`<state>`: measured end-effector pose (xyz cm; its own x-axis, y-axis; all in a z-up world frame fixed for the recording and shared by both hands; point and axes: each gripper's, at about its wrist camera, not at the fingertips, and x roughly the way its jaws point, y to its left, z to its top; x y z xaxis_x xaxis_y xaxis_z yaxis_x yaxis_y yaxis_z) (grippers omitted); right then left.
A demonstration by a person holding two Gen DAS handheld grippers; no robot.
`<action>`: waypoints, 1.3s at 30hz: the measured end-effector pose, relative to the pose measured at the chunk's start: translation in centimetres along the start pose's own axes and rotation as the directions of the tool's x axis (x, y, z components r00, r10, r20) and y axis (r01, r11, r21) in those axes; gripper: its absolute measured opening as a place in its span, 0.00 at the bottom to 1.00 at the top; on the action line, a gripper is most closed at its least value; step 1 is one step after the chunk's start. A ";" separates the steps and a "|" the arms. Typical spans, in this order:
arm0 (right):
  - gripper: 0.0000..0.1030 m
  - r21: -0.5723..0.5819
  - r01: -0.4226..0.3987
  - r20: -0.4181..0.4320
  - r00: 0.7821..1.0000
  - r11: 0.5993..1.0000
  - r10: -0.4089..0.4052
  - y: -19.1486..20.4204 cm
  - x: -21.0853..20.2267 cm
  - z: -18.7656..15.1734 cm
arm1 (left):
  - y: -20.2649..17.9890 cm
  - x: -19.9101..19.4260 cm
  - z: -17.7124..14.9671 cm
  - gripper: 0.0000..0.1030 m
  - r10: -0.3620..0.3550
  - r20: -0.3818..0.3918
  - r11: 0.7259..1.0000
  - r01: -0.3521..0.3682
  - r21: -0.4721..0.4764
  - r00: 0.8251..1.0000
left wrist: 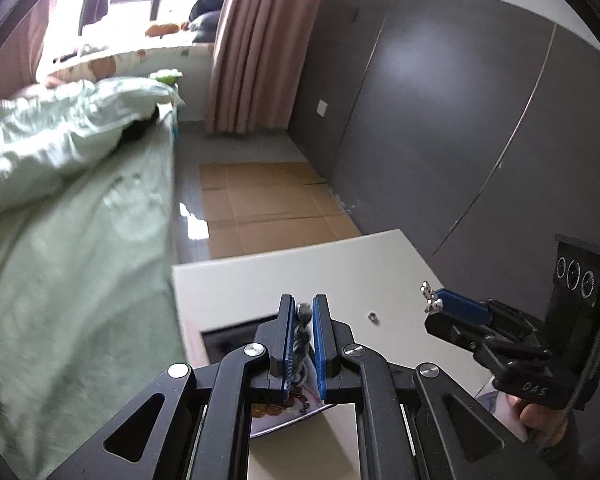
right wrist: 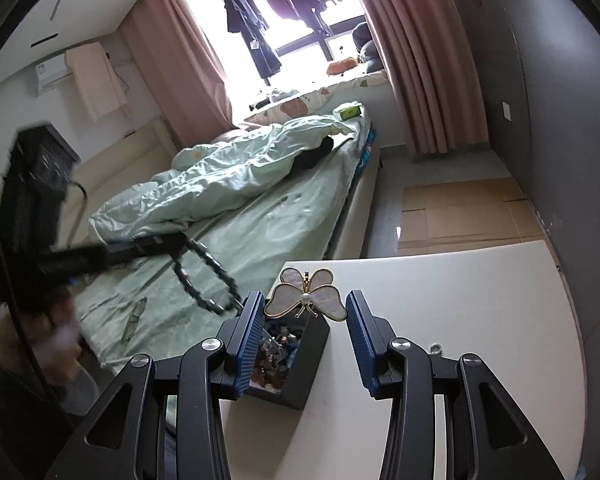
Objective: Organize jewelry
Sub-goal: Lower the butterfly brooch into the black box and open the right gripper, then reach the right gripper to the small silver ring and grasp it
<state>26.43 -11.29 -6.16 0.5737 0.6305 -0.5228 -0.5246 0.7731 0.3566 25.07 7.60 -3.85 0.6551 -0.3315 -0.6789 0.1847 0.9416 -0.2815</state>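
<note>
Jaws of your left gripper (left wrist: 304,308) stood nearly closed, pinching a dark beaded bracelet (left wrist: 302,330) between the blue pads; in the right wrist view the same bracelet (right wrist: 204,280) hung as a loop from that blurred gripper (right wrist: 180,242), above the bed's green sheet (right wrist: 268,236) and just left of the black jewelry box (right wrist: 300,364). Your right gripper (right wrist: 306,336) was partly open, and the butterfly brooch (right wrist: 306,294) sat between its fingertips (whether either pad actually touched the wings, I could not tell). The brooch was directly above the box, near its far corner. The box held a jumble of small pieces and sat on the white table (right wrist: 460,312) at its left edge, beside the bed. A small silver ring (right wrist: 436,347) lay on the table to the right of the box, well apart from it. Beyond the box, flattened cardboard (right wrist: 460,212) covered the floor beside the grey wall panels (right wrist: 540,100).
</note>
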 end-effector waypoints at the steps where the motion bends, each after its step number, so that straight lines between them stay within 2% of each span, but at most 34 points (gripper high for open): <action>1: 0.41 -0.001 -0.001 -0.005 1.000 1.000 0.001 0.1 0.1 0.0 | 0.4 0.5 -0.3 0.11 -0.011 -0.003 1.000 0.011 -0.013 1.000; 2: 0.41 -0.001 -0.003 -0.009 1.000 1.000 0.003 0.1 0.3 -0.1 | 0.9 1.1 -0.9 0.13 -0.020 -0.009 0.999 0.020 -0.036 1.000; 3: 0.41 0.000 -0.005 -0.014 1.000 1.000 0.005 0.1 0.4 -0.1 | 1.5 1.8 -1.7 0.22 -0.027 -0.010 0.998 0.027 -0.063 1.000; 4: 0.41 0.002 -0.009 -0.018 1.000 1.000 0.009 0.1 0.6 -0.1 | 2.1 2.3 -2.4 0.38 -0.035 -0.001 0.995 0.035 -0.090 0.999; 6: 0.41 0.004 -0.016 -0.028 0.999 1.000 0.016 0.3 0.9 -0.1 | 3.1 2.6 -3.8 0.53 -0.041 0.025 0.989 0.044 -0.139 0.999; 8: 0.41 0.005 -0.024 -0.042 0.999 1.000 0.024 0.5 1.4 -0.2 | 4.1 2.6 -4.5 0.53 -0.027 0.019 0.983 0.030 -0.184 0.999; 12: 0.41 0.019 -0.052 -0.079 0.995 0.998 0.053 1.0 2.8 -0.6 | 4.3 1.1 -4.1 0.56 0.005 0.062 0.988 0.004 -0.156 0.998; 14: 0.41 0.021 -0.067 -0.098 0.993 0.998 0.069 1.4 3.6 -0.6 | 4.8 0.8 -4.2 0.60 0.009 0.077 0.985 0.004 -0.170 0.997; 18: 0.41 0.027 -0.095 -0.148 0.984 0.995 0.097 2.4 5.6 -0.9 | 5.8 0.7 -4.3 0.61 0.012 0.078 0.980 0.004 -0.199 0.997; 20: 0.42 0.009 -0.091 -0.173 0.981 0.996 0.092 3.0 6.5 -1.2 | 6.0 0.7 -4.3 0.66 0.021 0.080 0.979 -0.004 -0.205 0.997; 21: 0.42 -0.011 -0.089 -0.191 0.978 0.996 0.085 3.3 7.0 -1.3 | 6.1 0.8 -4.3 0.72 0.020 0.083 0.978 -0.002 -0.209 0.996; 22: 0.44 -0.024 -0.083 -0.208 0.975 0.996 0.076 3.6 7.5 -1.3 | 6.2 0.7 -4.3 0.78 0.018 0.088 0.977 0.001 -0.212 0.996; 24: 0.58 -0.027 -0.055 -0.256 0.966 0.998 0.046 3.4 8.2 -1.6 | 6.2 0.4 -4.3 0.83 0.021 0.106 0.976 0.003 -0.220 0.994; 25: 0.65 -0.013 -0.043 -0.260 0.965 0.999 0.039 3.0 8.2 -1.7 | 6.3 0.4 -4.3 0.84 0.023 0.113 0.975 0.002 -0.221 0.993; 29: 0.66 0.029 -0.006 -0.217 0.976 1.000 0.012 1.2 6.3 -1.4 | 5.9 0.2 -4.3 0.87 0.028 0.132 0.976 0.001 -0.218 0.991; 31: 0.71 0.064 0.006 -0.194 0.981 0.998 0.006 0.0 5.3 -1.1 | 5.5 0.4 -4.4 0.87 0.024 0.128 0.979 0.003 -0.205 0.991; 39: 0.71 0.180 0.101 -0.173 0.982 0.978 -0.070 -5.6 2.7 -0.7 | 3.6 1.3 -4.5 0.87 0.012 0.104 0.989 0.004 -0.145 0.995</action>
<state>30.47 -13.92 -10.11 0.4913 0.5535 -0.6725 -0.3419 0.8327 0.4355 23.28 10.29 -8.78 0.7297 -0.3127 -0.6081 0.0791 0.9219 -0.3792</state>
